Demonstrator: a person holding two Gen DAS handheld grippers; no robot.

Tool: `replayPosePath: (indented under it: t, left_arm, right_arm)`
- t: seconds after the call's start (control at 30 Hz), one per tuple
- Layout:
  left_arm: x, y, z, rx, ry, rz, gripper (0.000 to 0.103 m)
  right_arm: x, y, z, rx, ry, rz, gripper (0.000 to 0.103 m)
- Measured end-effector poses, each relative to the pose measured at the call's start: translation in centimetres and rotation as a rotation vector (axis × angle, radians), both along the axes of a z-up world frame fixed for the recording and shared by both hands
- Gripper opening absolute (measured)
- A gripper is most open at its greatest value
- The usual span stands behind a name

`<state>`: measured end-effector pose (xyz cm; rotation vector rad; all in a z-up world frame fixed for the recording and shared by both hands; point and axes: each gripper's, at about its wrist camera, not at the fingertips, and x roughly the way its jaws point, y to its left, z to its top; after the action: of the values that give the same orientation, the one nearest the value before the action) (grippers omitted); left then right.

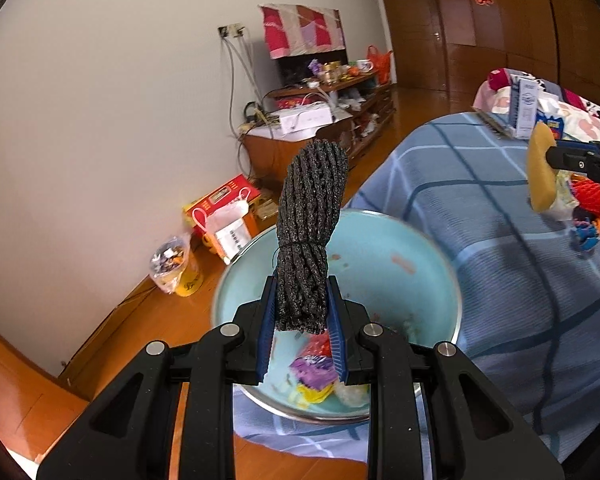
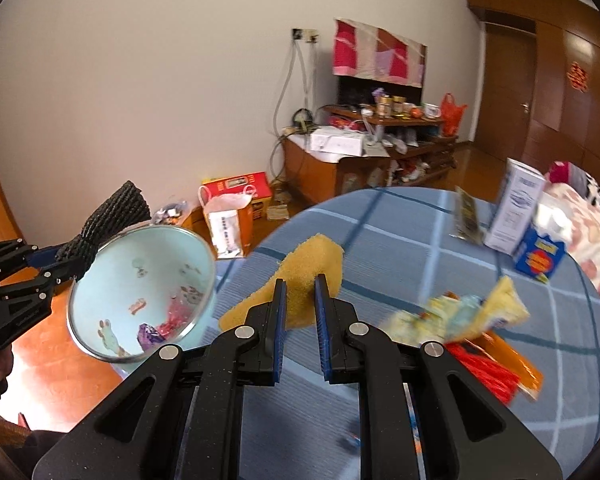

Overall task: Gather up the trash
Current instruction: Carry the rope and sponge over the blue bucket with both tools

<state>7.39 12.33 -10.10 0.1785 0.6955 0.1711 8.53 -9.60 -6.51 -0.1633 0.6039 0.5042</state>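
My left gripper (image 1: 302,280) is shut on a dark grey ribbed bundle (image 1: 312,208) tied with thread, held upright over a light blue bowl (image 1: 380,240). Purple, red and yellow wrappers (image 1: 316,372) lie in the bowl. My right gripper (image 2: 300,280) is shut on a yellow sponge (image 2: 312,260) above the blue checked tablecloth (image 2: 400,248). From the right wrist view, the bowl (image 2: 148,248) sits at the table's left edge, with the left gripper (image 2: 66,264) and its bundle (image 2: 108,212) just behind the rim. Crumpled wrappers (image 2: 460,316) and a red mesh piece (image 2: 484,368) lie to the right of the sponge.
At the far side of the table stand a white carton (image 2: 516,208), a blue box (image 2: 540,258) and a dark packet (image 2: 466,216). Bags and a red box (image 2: 240,188) sit on the wooden floor by the wall. A cluttered low cabinet (image 2: 340,160) stands behind them.
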Motion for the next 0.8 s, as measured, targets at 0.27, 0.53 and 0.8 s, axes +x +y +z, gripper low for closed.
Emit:
replayPosePath:
  t: [0.27, 0.53, 0.8]
  left_arm:
    - [-0.4, 2.0, -0.1, -0.003, 0.006, 0.042, 0.024]
    - [-0.2, 3.0, -0.2, -0.010, 0.013, 0.064, 0.024]
    - [0.0, 3.2, -0.4, -0.016, 0.017, 0.076, 0.024]
  right_arm:
    - [0.8, 3.9, -0.5, -0.025, 0.011, 0.061, 0.015]
    - [1.0, 6.3, -1.0, -0.041, 0.022, 0.096, 0.015]
    - [1.2, 7.4, -1.3, -0.048, 0.027, 0.115, 0.015]
